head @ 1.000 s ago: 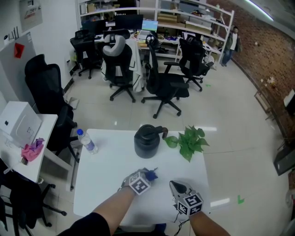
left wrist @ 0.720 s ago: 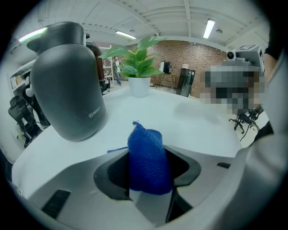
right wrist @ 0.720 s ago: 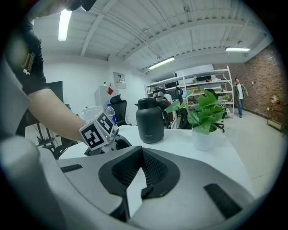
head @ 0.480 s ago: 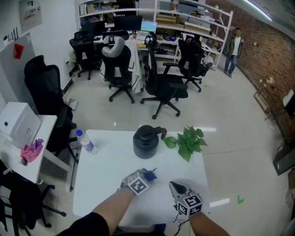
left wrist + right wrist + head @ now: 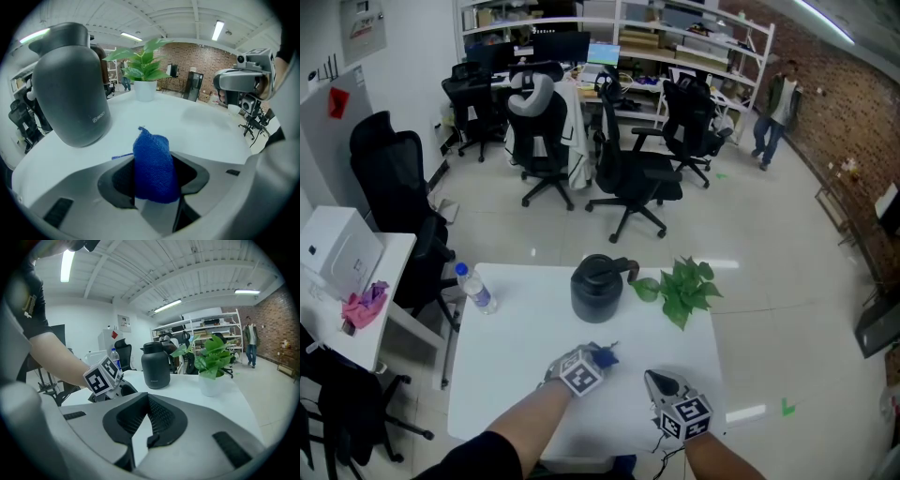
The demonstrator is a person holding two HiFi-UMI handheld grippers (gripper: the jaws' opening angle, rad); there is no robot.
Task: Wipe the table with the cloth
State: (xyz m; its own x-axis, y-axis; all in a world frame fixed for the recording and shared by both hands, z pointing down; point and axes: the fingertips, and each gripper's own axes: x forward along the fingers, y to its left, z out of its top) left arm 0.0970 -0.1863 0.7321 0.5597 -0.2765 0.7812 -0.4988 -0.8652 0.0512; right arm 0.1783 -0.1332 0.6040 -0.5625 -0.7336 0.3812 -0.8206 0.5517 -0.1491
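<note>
the white table [image 5: 516,361] carries a black jug [image 5: 598,286] near its far edge. a potted plant [image 5: 684,286] stands just right of the jug. your left gripper [image 5: 602,354] sits on the near side of the jug, close in front of it, jaws clamped on the cloth. your right gripper [image 5: 658,381] is nearer you than the jug and off to its right, jaws drawn together, nothing between them. a water bottle [image 5: 475,289] stands well left of the jug. the blue cloth [image 5: 153,164] is bunched upright between the left jaws, facing the jug; contact with the table cannot be told.
</note>
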